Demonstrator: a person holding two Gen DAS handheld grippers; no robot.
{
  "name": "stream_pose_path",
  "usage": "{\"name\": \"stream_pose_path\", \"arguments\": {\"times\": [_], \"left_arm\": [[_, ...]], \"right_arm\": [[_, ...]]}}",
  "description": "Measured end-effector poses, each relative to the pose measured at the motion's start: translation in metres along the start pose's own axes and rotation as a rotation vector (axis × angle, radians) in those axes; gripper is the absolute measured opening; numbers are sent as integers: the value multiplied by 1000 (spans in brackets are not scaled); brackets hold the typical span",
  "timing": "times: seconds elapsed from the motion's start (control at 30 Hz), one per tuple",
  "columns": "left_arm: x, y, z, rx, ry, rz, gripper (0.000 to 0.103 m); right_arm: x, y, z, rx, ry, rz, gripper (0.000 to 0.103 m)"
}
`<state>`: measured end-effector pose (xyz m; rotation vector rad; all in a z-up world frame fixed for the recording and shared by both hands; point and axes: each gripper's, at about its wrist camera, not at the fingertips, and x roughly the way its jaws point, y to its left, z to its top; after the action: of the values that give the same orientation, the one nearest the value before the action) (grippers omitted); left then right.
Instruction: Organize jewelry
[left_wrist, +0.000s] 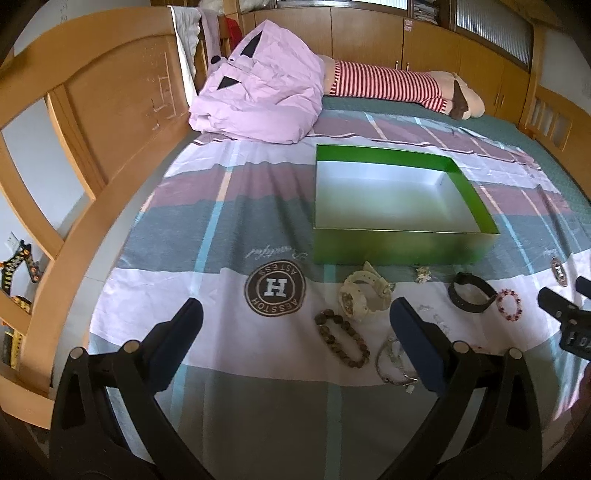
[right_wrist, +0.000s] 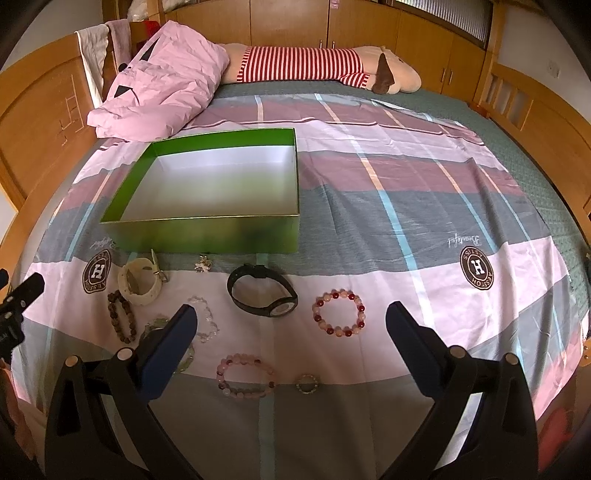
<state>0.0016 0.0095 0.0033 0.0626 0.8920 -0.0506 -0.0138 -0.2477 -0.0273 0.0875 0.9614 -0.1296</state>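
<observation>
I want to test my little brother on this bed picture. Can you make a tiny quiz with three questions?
1. True or false: the open green cardboard box with the silver inside already holds jewelry.
2. Which lies nearest the right claw? A) the black plastic watch B) the cream white watch C) the dark brown wooden bead bracelet
3. Fill in: the left claw is ____, gripping nothing.

Key: 1 false, the box is empty. 2 A. 3 open.
</observation>
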Motion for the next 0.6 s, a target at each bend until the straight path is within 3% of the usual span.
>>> {"name": "stream_pose_path", "arguments": {"times": [0.2,0.33,0.5,0.6], "left_arm": [[11,3,26,1,47,-75,101],[36,-6,39,59,90,-92,101],[84,-32,46,125,226,-156,101],[97,-50,54,163,232,-178,101]], "right_arm": [[20,-13,23,9,80,72,102],[41,-27,40,-23,123,19,102],[74,-56,48,62,219,69,102],[93,-55,50,43,274,28,102]]}}
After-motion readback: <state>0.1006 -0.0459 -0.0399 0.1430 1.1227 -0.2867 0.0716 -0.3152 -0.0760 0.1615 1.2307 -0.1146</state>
